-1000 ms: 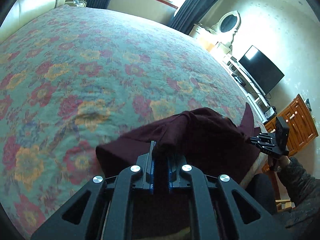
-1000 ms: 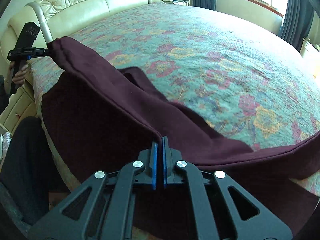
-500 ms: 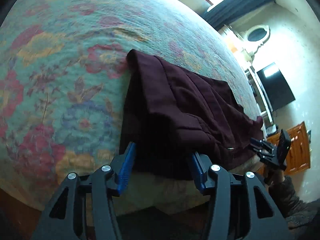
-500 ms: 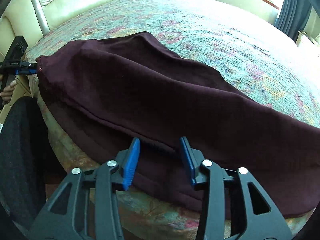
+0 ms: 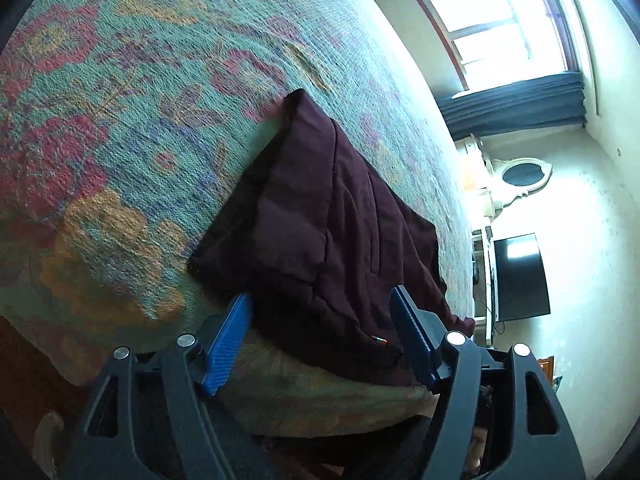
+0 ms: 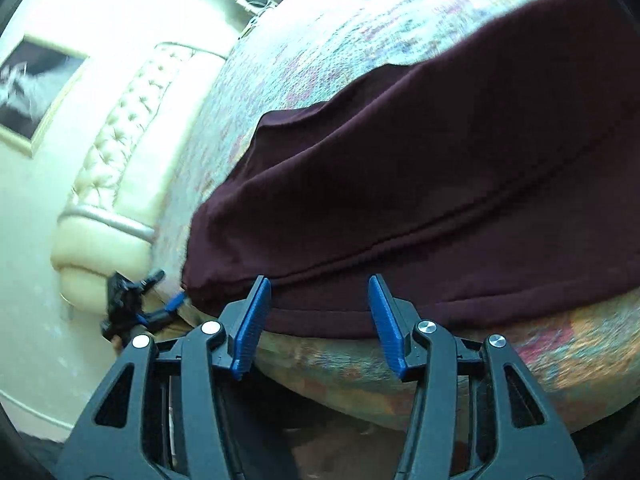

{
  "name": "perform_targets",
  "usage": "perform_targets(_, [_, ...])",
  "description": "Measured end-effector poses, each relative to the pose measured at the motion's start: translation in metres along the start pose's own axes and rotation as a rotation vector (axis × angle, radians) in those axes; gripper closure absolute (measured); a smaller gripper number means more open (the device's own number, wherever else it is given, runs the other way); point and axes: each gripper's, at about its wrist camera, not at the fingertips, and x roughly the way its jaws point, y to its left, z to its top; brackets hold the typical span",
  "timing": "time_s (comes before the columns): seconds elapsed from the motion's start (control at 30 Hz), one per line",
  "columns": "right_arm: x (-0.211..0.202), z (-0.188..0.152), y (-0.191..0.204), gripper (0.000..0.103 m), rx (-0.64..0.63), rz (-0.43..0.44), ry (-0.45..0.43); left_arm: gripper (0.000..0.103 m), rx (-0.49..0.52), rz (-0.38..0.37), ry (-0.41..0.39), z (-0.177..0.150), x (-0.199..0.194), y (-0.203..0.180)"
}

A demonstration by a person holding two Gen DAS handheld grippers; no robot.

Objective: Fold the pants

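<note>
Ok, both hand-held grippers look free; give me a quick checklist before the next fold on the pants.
1. Left hand-held gripper open, holding nothing: ok.
2. Right hand-held gripper open, holding nothing: ok.
3. Pants resting on the bedspread: ok.
4. Near edge fully supported: not ok, it drapes over the bed's edge.
5. Layers lying flat: not ok, creases show.
6. Far edges aligned: cannot tell.

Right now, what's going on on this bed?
A person is folding dark maroon pants on a floral bedspread. The pants lie folded over near the bed's edge. Both the left hand-held gripper and the right hand-held gripper are open at that edge, gripping nothing.
</note>
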Motion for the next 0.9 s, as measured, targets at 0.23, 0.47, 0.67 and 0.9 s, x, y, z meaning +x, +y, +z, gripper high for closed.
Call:
perform_targets(0.23, [0.014, -0.007, -0.01, 0.052, 0.185, 0.106, -0.024, 0.034, 0.006, 0.016, -0.04, -0.006, -0.003, -0.022])
perform_targets(0.47, [0.02, -0.012, -0.007, 0.048, 0.243, 0.137, -0.034, 0.034, -0.039, 0.046, -0.048, -0.017, 0.005, -0.021])
perform_targets(0.67, [0.024, -0.017, -0.013, 0.047, 0.261, 0.155, -0.033, 0.034, -0.092, 0.046, -0.051, -0.019, 0.007, -0.016])
perform_targets(0.9, [0.02, -0.02, -0.02, 0.047, 0.305, 0.167, -0.053, 0.025, -0.158, 0.075, -0.098, -0.022, 0.017, -0.023])
